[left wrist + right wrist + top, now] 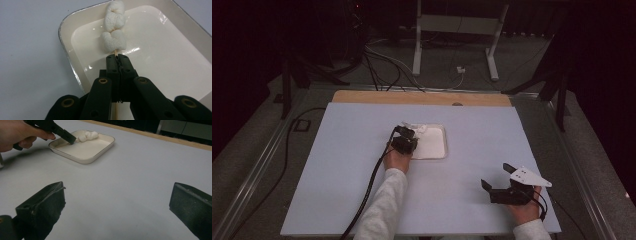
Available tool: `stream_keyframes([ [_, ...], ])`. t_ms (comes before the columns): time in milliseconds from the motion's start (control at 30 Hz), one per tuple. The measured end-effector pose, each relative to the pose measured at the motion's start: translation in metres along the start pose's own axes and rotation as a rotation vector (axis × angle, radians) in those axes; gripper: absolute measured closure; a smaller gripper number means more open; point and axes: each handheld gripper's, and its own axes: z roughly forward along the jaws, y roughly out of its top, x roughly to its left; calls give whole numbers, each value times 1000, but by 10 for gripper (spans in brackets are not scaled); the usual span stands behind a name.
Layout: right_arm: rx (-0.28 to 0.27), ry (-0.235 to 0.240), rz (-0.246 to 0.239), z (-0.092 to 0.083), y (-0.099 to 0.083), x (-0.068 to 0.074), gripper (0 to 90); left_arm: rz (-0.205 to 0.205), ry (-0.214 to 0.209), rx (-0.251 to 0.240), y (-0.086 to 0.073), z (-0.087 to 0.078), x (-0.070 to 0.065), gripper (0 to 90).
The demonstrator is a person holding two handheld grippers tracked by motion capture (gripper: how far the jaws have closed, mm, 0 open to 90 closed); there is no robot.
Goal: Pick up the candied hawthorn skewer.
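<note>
A thin wooden skewer (116, 52) carrying white marshmallows (113, 27) lies over a square white tray (175, 62). My left gripper (117, 58) is shut on the skewer just below the lowest marshmallow. From above, that gripper (406, 136) sits at the tray's (437, 152) left rim. In the right gripper view the marshmallows (87, 136) and tray (82, 157) lie far off at the upper left. My right gripper (496, 176) rests near the table's front right, jaws wide apart, nothing between its fingers (45, 205).
The pale blue table mat (337, 165) covers most of the wooden tabletop (412, 97). Cables (377, 65) and a white metal stand (457, 30) lie on the floor beyond the far edge.
</note>
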Motion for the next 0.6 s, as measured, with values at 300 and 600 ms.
stream_keyframes([
  [300, 2, -2, 0, 0, 0, -1, 0, -19, -48, -15, 3, -14, 4, 900],
  [600, 3, -2, -2, 0, 0, 0, 0, 22, -48, 40, -2, -16, 3, 900],
])
